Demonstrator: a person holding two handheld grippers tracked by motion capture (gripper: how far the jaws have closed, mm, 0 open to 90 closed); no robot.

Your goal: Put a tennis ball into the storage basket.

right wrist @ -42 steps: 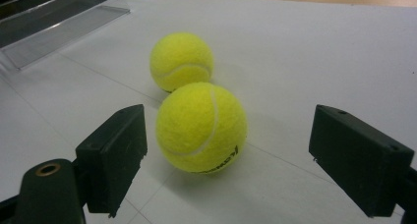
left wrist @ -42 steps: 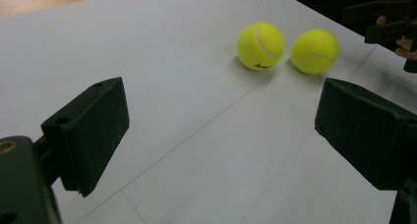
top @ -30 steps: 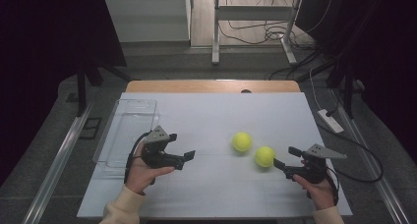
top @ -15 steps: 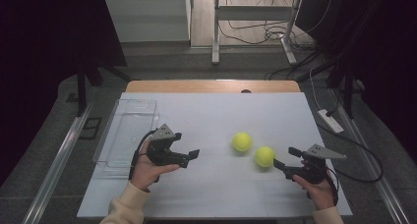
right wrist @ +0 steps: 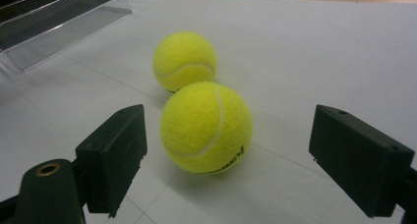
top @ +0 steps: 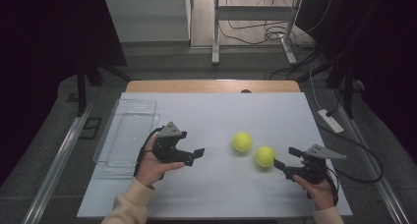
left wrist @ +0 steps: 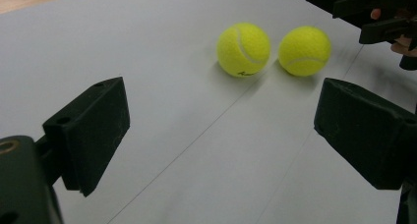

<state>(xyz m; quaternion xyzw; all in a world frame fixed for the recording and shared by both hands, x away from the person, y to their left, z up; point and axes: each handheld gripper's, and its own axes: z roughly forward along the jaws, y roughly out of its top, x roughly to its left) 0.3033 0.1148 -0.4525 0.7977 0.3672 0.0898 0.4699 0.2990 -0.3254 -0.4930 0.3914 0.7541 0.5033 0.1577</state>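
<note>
Two tennis balls lie near each other on the white table (top: 196,194), right of centre. The right ball (top: 264,156) sits just in front of the right gripper (top: 284,162), whose jaws stand wide apart on either side of it without touching, as the right gripper view confirms. The left ball (top: 242,141) lies slightly farther away, between the two grippers. The left gripper (top: 196,154) hovers left of centre, jaws spread and holding nothing, aimed toward both balls. A clear plastic tray (top: 117,153) rests at the table's left edge.
</note>
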